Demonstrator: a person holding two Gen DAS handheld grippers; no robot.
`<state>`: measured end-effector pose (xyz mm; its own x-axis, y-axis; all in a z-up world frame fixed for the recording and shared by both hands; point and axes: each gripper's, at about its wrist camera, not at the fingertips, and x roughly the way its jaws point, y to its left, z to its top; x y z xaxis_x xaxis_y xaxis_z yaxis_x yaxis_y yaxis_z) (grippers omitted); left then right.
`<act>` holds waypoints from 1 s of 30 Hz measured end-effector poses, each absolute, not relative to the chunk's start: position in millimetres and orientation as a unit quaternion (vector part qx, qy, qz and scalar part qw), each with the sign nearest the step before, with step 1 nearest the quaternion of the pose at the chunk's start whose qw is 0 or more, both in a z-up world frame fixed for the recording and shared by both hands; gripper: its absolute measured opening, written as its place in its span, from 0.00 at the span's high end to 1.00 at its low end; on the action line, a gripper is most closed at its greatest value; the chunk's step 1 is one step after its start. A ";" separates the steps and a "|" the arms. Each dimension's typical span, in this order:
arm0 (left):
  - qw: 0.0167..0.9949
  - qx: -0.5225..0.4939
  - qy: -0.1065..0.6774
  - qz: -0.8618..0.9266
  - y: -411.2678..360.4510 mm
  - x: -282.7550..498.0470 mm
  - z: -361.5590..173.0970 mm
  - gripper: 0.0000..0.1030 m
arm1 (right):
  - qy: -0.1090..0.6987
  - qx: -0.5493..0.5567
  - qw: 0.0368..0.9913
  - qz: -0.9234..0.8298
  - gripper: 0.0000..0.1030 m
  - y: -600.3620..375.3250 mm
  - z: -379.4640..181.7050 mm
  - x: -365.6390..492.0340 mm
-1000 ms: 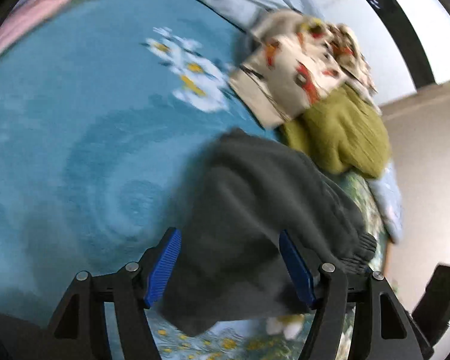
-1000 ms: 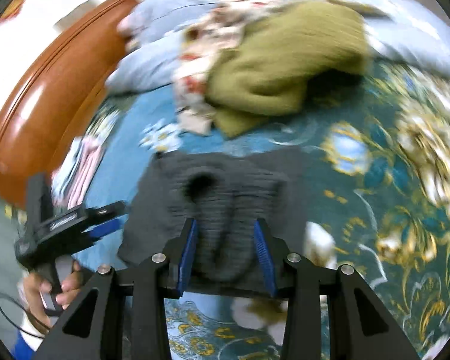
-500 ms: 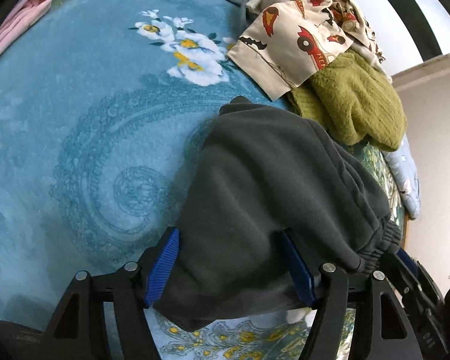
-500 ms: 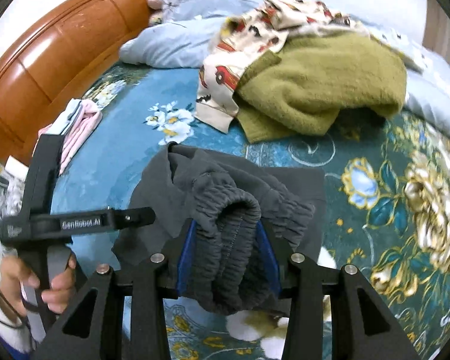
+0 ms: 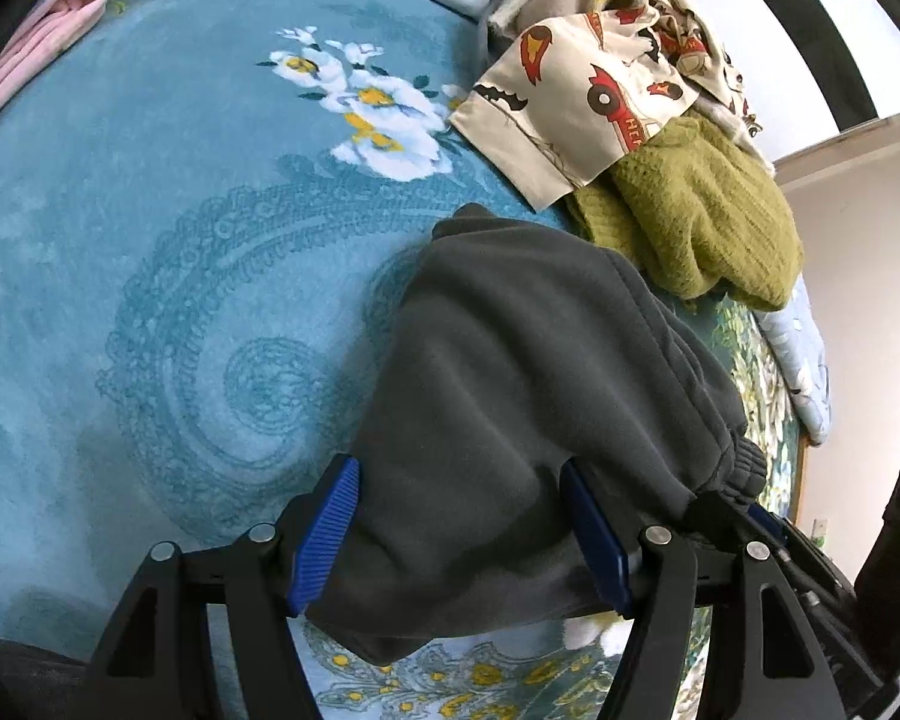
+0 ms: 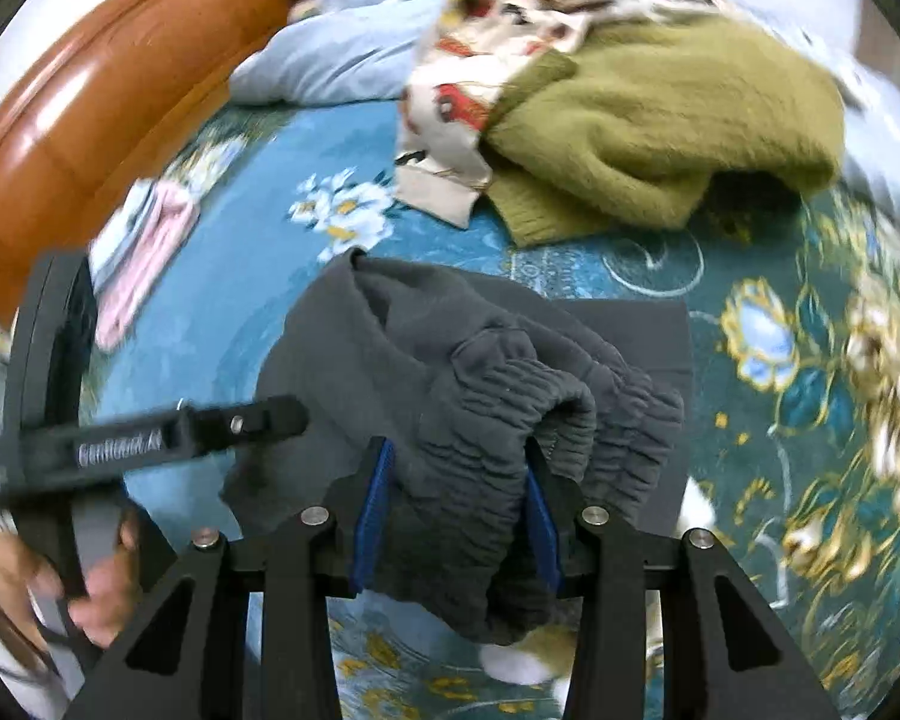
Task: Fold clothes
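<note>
While lying on the bed [image 5: 150, 240], the grey sweatpants [image 5: 528, 372] are being pinched by both grippers: left gripper [image 5: 459, 534] w/ fingers partly closed on fabric, right gripper [image 6: 459, 507] clamping waistband.

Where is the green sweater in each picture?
Left wrist view: the green sweater sits upper right, tucked under the car-print cloth, beyond the grey pants.
Right wrist view: the sweater sits top, right of centre, with the same cloth on its left.
Shared landmark: the white flowers on the blue blanket, left of the cloth in both views.
</note>
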<state>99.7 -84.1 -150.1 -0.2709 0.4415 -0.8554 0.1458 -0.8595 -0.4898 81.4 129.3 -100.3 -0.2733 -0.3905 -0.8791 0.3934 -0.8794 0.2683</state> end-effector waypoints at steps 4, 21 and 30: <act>0.104 -0.588 -0.255 0.760 -89.5 102.3 -146.6 0.29 | -0.012 0.535 0.251 -0.806 0.83 135.6 -85.7 76.5; 0.161 -0.609 -0.209 0.748 -56.7 84.4 -147.4 0.29 | -0.121 0.569 0.207 -0.786 0.90 212.3 -127.2 48.7; 0.138 -0.622 -0.195 0.746 -60.6 87.8 -151.0 0.29 | -0.100 0.568 0.198 -0.793 0.88 204.8 -132.2 44.1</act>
